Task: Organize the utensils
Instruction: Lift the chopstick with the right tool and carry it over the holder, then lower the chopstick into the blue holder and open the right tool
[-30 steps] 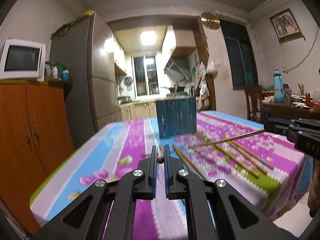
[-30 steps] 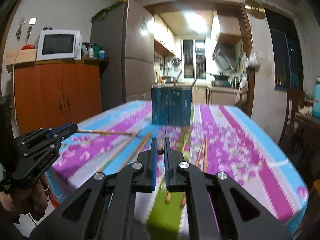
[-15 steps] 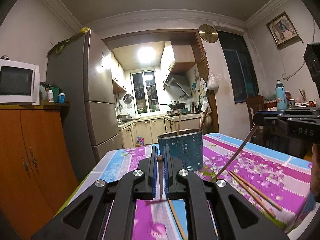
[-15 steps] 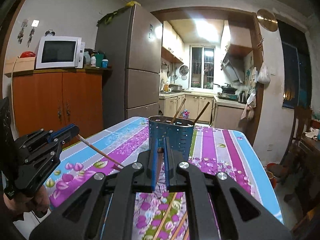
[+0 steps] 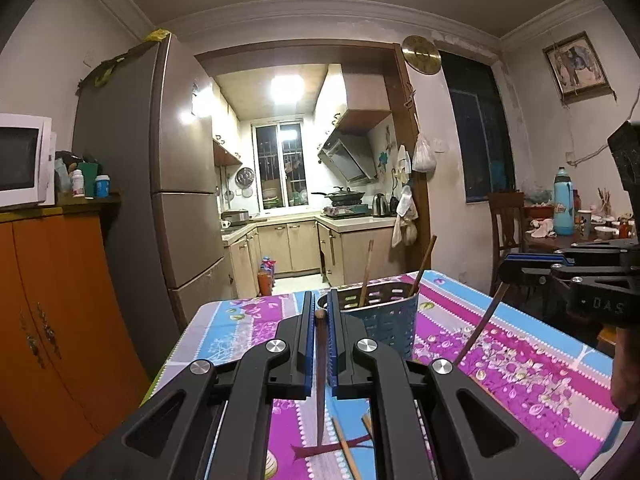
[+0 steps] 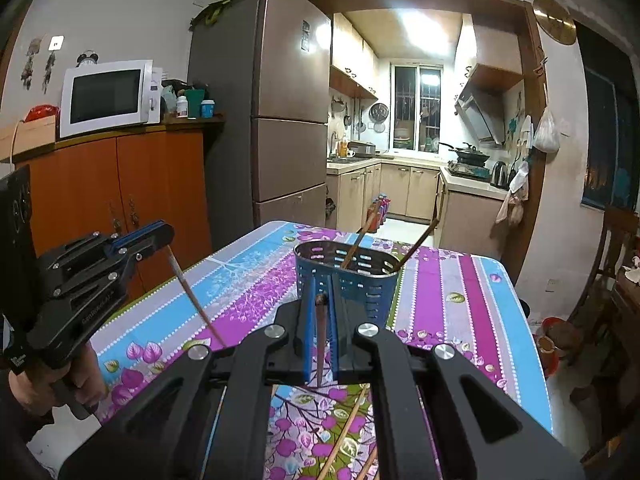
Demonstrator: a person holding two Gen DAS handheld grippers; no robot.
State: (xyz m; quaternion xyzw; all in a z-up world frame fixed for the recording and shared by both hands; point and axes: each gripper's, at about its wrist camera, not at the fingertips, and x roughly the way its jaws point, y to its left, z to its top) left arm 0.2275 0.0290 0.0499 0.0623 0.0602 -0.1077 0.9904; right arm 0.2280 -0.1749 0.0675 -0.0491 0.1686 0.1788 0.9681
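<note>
Left gripper (image 5: 319, 314) clamps brown wooden chopstick (image 5: 320, 376); right gripper (image 6: 320, 300) clamps second chopstick (image 6: 320, 340); perforated blue metal utensil holder (image 6: 352, 280) just ahead.

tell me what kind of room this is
Most likely a home dining area opening onto a small kitchen: a fridge, a microwave on an orange cabinet, and a stove with range hood beyond the doorway.

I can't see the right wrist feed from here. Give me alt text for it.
The right claw is shut on a chopstick hanging down over a flowered tablecloth, just short of a blue perforated holder with two chopsticks in it. At left, the left claw grips another chopstick; more lie loose below.
</note>
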